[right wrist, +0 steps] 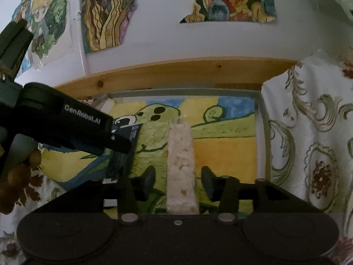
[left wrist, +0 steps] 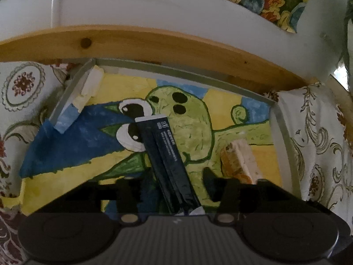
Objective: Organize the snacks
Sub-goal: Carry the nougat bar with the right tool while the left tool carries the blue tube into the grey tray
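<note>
Painted tray on patterned cloth: my left gripper and right gripper, both spread wide, straddle the dark bar and puffed-rice bar lying inside; I judge sorting underway.

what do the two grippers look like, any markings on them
Both are matte black plastic. The left gripper, seen from the right wrist view, has a long tapered body with white "GenRobot.AI" lettering. The right gripper has rounded black finger pads, two round silver studs and a ribbed base with circular discs.
</note>
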